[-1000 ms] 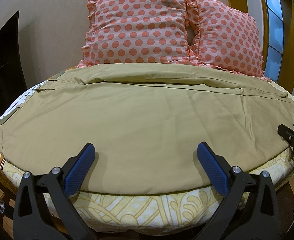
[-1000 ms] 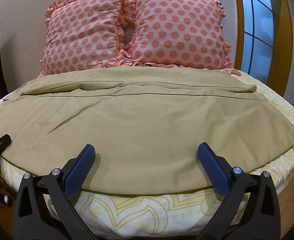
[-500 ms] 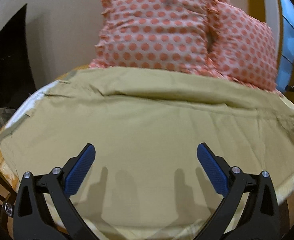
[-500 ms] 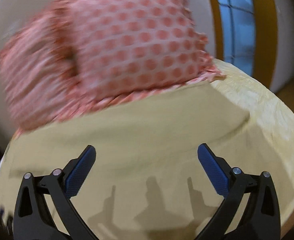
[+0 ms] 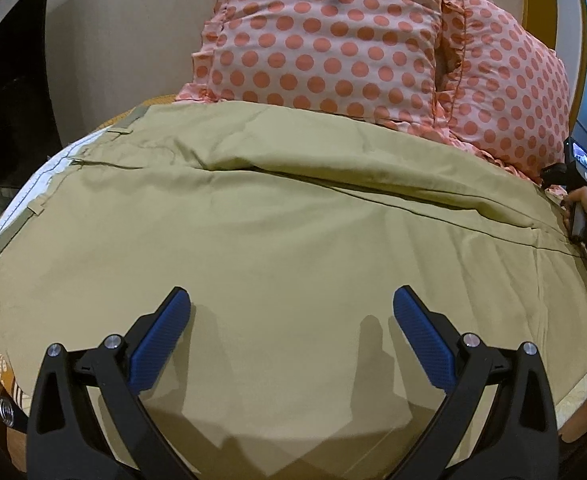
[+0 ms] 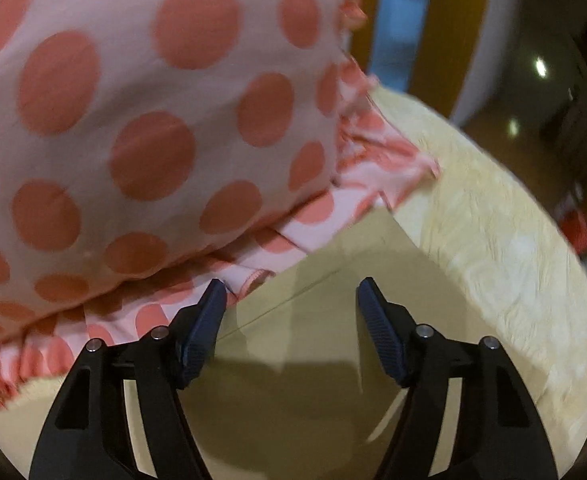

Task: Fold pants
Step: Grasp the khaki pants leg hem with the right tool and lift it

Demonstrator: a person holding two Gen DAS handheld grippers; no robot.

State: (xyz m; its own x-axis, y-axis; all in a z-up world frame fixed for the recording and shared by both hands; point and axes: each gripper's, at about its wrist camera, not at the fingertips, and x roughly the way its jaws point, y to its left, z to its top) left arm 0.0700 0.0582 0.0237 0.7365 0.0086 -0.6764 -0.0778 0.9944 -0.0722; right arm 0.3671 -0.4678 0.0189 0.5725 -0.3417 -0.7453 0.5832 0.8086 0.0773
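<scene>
Left gripper (image 5: 291,312), nearest in the left wrist view: spread wide, blue pads apart, pinching nothing, hovering over the near half of the khaki pants (image 5: 277,232). Just beyond the fingertips, smooth cloth lying flat on the bed. Farther ahead, a long fold running across, one leg lying over the other. Ahead to the left, the waistband with belt loops and pale lining (image 5: 49,172). Far ahead, two pink pillows with orange dots (image 5: 333,36) propped against the wall. Far right, at the edge of the cloth, the body of the right gripper (image 5: 577,184) in a hand.

Right gripper (image 6: 291,292), in the right wrist view: jaws apart, narrower than the left pair, nothing between them. Directly under and between the fingers, the hem corner of the pants (image 6: 313,308). Beside the left finger, the ruffled edge of a dotted pillow (image 6: 133,120), filling the upper left. To the right and beyond, yellow patterned bedsheet (image 6: 493,260). View blurred throughout.
</scene>
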